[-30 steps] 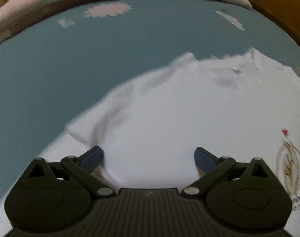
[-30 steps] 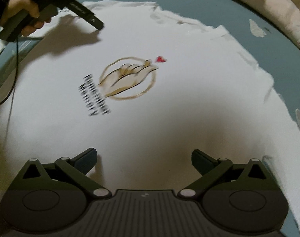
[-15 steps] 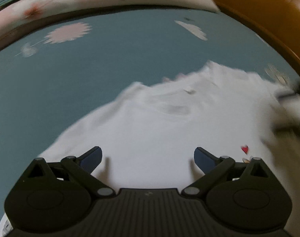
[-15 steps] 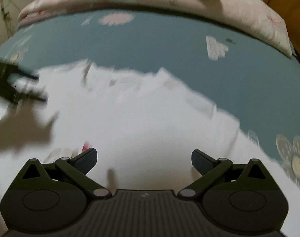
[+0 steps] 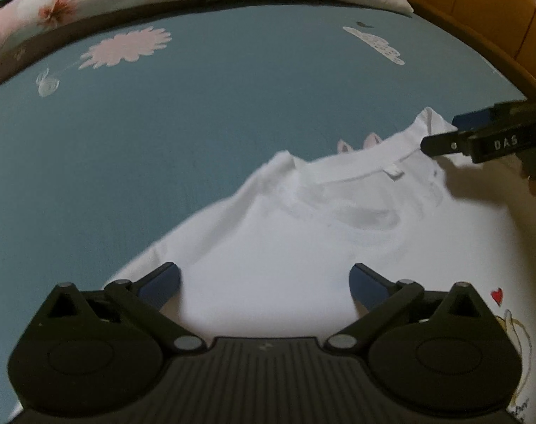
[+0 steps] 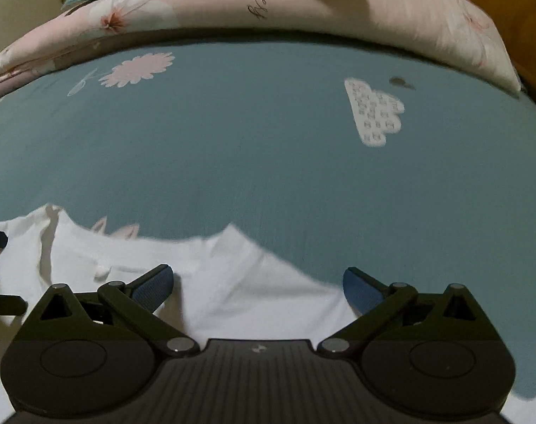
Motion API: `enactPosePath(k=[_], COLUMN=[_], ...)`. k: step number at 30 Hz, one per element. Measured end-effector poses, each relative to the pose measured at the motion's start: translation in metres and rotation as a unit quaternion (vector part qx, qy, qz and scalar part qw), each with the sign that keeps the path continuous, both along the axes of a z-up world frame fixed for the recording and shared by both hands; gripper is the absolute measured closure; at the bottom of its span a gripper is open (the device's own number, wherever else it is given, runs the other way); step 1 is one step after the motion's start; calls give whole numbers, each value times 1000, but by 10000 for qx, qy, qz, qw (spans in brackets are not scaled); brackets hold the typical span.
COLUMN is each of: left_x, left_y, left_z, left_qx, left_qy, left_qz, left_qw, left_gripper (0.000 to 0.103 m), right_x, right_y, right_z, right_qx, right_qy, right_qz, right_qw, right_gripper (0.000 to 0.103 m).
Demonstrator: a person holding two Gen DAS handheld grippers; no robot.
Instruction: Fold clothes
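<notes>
A white T-shirt [image 5: 303, 254] lies flat on the teal bedsheet [image 5: 162, 141], its collar [image 5: 356, 173] toward the pillows. A red heart and part of its printed graphic [image 5: 495, 296] show at the lower right. My left gripper [image 5: 264, 275] hangs open over the shirt's left shoulder area with nothing between its fingers. In the left wrist view my right gripper [image 5: 448, 130] reaches in from the right, by the collar's right end. In its own view the right gripper [image 6: 257, 279] is open over the shirt's [image 6: 232, 282] shoulder edge, empty.
A pink floral quilt or pillow [image 6: 303, 3] lines the far side of the bed. A wooden bed frame [image 5: 480, 7] curves along the right. The sheet carries a pink flower print [image 5: 126, 47] and a white cloud print [image 6: 374, 113].
Both grippers have swung from the shirt's printed body up toward its collar end. The right gripper now appears in the left wrist view. Both stay open.
</notes>
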State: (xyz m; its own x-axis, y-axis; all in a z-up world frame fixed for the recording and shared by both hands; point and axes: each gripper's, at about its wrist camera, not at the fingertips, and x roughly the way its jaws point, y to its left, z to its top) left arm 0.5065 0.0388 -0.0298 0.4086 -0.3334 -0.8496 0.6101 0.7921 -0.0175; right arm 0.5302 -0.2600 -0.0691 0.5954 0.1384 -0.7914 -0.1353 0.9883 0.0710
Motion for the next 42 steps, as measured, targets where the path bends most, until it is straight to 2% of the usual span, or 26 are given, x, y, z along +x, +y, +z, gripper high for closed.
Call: enactPosePath(k=[5, 8, 10, 12, 16, 22, 26, 27, 30, 32, 33, 36, 39, 42], left_x=[-9, -21, -24, -23, -15, -11, -9, -9, -11, -4, 2, 27, 37, 23], left_y=[10, 17, 17, 16, 18, 27, 14, 11, 5, -7, -15, -29, -34, -25], left_z=[13, 13, 7, 0, -3, -4, 3, 8, 21, 16, 10, -5, 2, 20], left_qx=[-78, -112, -65, -37, -291, -667, -363, -420, -1057, -1105, -1000, -854, -799, -1139], left_qy=[24, 160, 280, 225, 158, 259, 375, 437, 326, 240, 160, 12, 64, 174], left_qz=[26, -39, -72, -58, 142, 446, 314, 293, 182, 20, -11, 101, 230, 349], left_qw=[10000, 9998, 9996, 9997, 9994, 9964, 9981, 9977, 9937, 9936, 9949, 9963, 9965, 9927], left_gripper=[1, 1, 1, 1, 1, 1, 3, 3, 2, 2, 2, 1, 3, 2], right_x=[-19, -23, -9, 8, 8, -44, -85, -96, -129, -151, -163, -188, -204, -221], right_y=[5, 24, 36, 41, 36, 30, 31, 32, 32, 32, 32, 33, 30, 27], right_z=[23, 12, -1, -6, 6, 28, 42, 47, 56, 55, 55, 49, 44, 38], right_qx=[511, 544, 348, 62, 321, 350, 390, 421, 586, 639, 663, 613, 619, 625], right_qy=[-62, 88, 119, -18, 130, 252, 401, 421, 505, 656, 732, 864, 910, 956], right_qz=[137, 591, 684, 531, 277, 200, 33, -22, -177, -242, -273, -309, -385, -460], right_qw=[9986, 9967, 9970, 9986, 9990, 9989, 9984, 9982, 9968, 9955, 9947, 9939, 9932, 9924], right_gripper=[0, 0, 0, 0, 0, 0, 0, 0, 0, 0, 0, 0, 0, 0])
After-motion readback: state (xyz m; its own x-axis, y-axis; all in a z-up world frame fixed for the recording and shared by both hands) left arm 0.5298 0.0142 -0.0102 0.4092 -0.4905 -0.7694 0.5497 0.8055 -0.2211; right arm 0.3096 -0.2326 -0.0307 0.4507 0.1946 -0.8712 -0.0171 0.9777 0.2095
